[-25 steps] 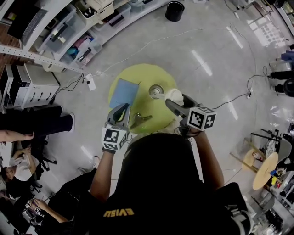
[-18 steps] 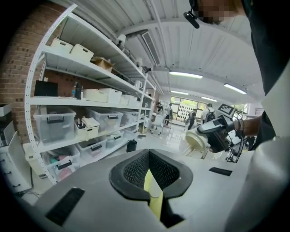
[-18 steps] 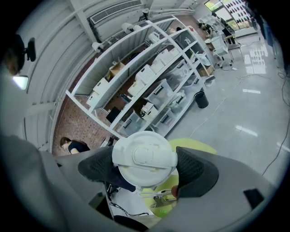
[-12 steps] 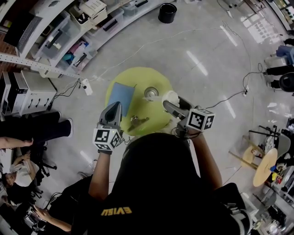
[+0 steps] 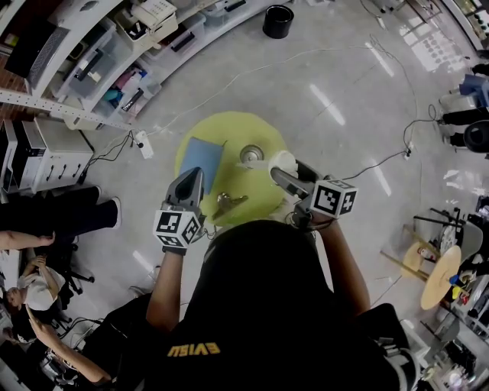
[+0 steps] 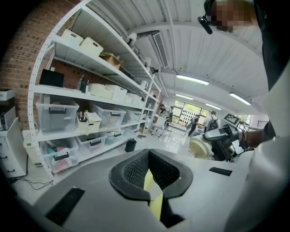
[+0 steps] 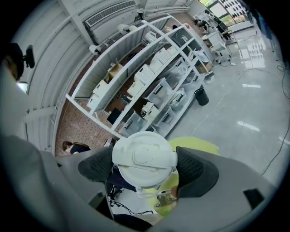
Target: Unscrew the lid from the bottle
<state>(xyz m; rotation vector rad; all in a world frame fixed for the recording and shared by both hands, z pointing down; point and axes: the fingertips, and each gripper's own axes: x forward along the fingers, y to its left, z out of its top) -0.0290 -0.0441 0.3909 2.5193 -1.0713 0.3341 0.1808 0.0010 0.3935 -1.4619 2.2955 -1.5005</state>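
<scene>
Now that the left gripper (image 5: pixel 190 180) at lower left has closed its jaws tight on nothing, only the right gripper (image 5: pixel 281 173) holds something: the white lid (image 7: pixel 144 156). The steel bottle (image 5: pixel 251 156) stands open mid-frame on the yellow table (image 5: pixel 229 126), so the lid looks off.

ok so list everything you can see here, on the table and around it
table: 1, yellow, round, in front of the person
sheet: 1, blue, flat on the table's left part
bottle: 1, metal, standing open on the table, right of the sheet
lid: 1, white, off the bottle, between the right tool's jaws
metal object: 1, silver, near edge of the table, too small to identify
bin: 1, black, on the floor beyond the table
shelving: white, holds storage boxes, far left
other people: a few, left edge
left tool: 1, shut, empty, at the table's near left
right tool: 1, shut on the lid
</scene>
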